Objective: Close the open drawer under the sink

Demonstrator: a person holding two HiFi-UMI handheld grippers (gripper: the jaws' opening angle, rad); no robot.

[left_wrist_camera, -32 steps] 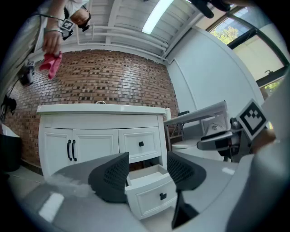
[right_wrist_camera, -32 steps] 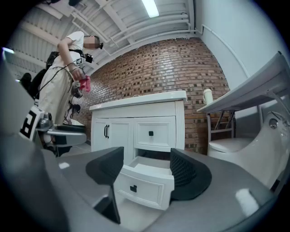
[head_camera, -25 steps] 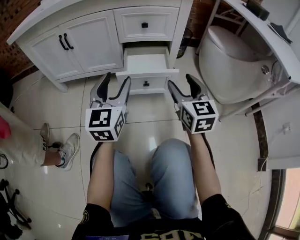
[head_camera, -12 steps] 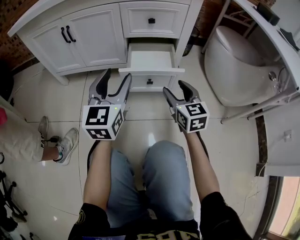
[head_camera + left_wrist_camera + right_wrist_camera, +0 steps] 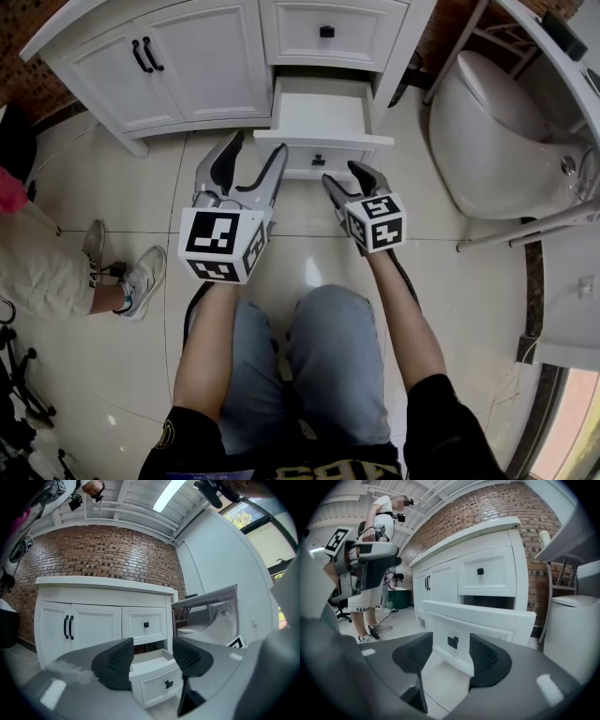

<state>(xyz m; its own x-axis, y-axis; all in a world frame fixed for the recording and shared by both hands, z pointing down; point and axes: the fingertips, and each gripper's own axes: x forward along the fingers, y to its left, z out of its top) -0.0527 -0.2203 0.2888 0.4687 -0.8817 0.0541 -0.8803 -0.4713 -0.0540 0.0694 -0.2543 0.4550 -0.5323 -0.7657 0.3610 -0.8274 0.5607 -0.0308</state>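
1. Drawer (image 5: 322,114) under the sink is seen in the head view pulled out of the white vanity (image 5: 202,61), as far out as a second ago. The right gripper (image 5: 345,176) has been brought lower and nearer the front panel, just short of it. The left gripper (image 5: 256,148) has hardly been moved and is held near the panel's left corner.
2. In the left gripper view, the left gripper (image 5: 152,648) is shown spread wide with nothing clasped. The drawer (image 5: 157,679) is seen beyond the gap, untouched.
3. In the right gripper view, the right gripper (image 5: 451,654) is being narrowed, yet nothing is pinched. The drawer front (image 5: 487,620) and its knob (image 5: 453,642) are framed just ahead. A push on the front is judged to be in preparation, and closing has not yet been started.
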